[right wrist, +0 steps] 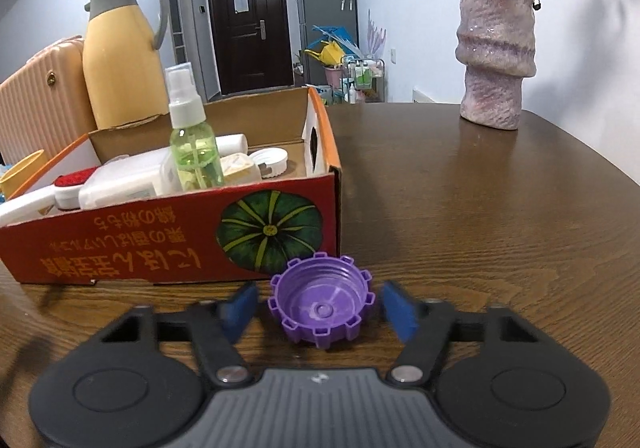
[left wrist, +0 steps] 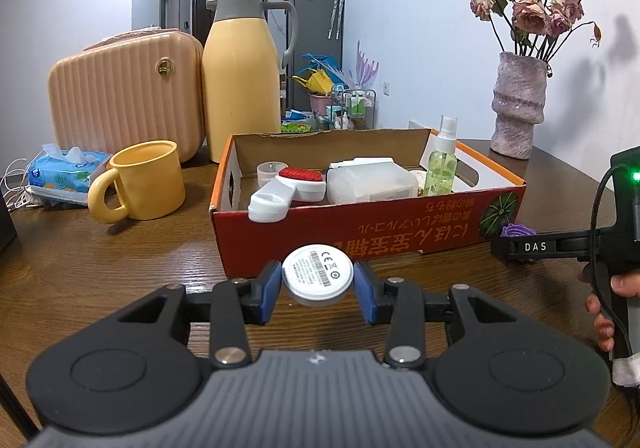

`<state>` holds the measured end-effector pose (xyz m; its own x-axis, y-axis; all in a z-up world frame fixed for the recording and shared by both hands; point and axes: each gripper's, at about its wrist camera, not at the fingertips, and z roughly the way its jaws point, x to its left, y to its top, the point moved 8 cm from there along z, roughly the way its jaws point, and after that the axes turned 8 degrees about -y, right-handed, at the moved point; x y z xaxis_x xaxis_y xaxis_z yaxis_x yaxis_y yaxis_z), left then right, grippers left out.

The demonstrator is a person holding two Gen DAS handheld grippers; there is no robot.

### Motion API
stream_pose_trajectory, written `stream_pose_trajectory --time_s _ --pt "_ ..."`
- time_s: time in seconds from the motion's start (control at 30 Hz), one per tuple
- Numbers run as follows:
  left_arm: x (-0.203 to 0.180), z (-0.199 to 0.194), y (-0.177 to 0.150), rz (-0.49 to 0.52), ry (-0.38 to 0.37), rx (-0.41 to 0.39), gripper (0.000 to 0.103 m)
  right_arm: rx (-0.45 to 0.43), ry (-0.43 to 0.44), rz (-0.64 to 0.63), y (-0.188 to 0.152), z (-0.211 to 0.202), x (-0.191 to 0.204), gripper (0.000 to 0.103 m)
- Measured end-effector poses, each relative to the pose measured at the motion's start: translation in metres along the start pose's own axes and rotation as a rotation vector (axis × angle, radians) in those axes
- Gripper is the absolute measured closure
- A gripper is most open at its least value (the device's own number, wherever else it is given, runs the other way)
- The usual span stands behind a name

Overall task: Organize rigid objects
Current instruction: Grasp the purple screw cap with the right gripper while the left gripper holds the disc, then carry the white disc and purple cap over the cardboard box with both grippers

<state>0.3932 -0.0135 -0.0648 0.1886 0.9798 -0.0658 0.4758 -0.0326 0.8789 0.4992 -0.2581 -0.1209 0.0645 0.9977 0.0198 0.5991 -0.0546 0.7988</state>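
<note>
Item one — left gripper (left wrist: 318,290), black two-finger tool with blue pads, clamped on a round white-and-silver disc (left wrist: 317,275) with a printed label; held clear of the dark wooden table (left wrist: 120,268), just short of the red cardboard box (left wrist: 360,224), probably awaiting drop-off. Tool tilted gently downward toward the box front.

Item two — right gripper (right wrist: 318,306), same make, jaws apart either side of a purple ribbed plastic cap (right wrist: 320,308) lying open side up on the table beside the box's pumpkin-printed corner; pads blurred and not yet pressing, so nothing is gripped. Pitched down to table level; in the left view a hand (left wrist: 604,304) grips its handle.

Item three — box contents: white brush with red pad (left wrist: 288,187), white plastic container (left wrist: 370,181), green spray bottle (left wrist: 440,167).

Beyond: yellow mug (left wrist: 144,179), yellow thermos jug (left wrist: 240,87), pink vase (left wrist: 518,103).
</note>
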Motion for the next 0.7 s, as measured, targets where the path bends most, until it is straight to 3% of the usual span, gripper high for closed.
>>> stream_pose_trajectory --time_s 0.27,0.7 --pt "0.0 0.0 -0.001 0.003 0.001 -0.004 0.063 -0.022 0.003 -0.034 -0.003 -0.011 0.003 0.051" --pt "0.0 -0.004 0.001 0.004 -0.001 -0.017 0.063 -0.196 0.082 -0.038 -0.005 -0.076 0.023 0.051"
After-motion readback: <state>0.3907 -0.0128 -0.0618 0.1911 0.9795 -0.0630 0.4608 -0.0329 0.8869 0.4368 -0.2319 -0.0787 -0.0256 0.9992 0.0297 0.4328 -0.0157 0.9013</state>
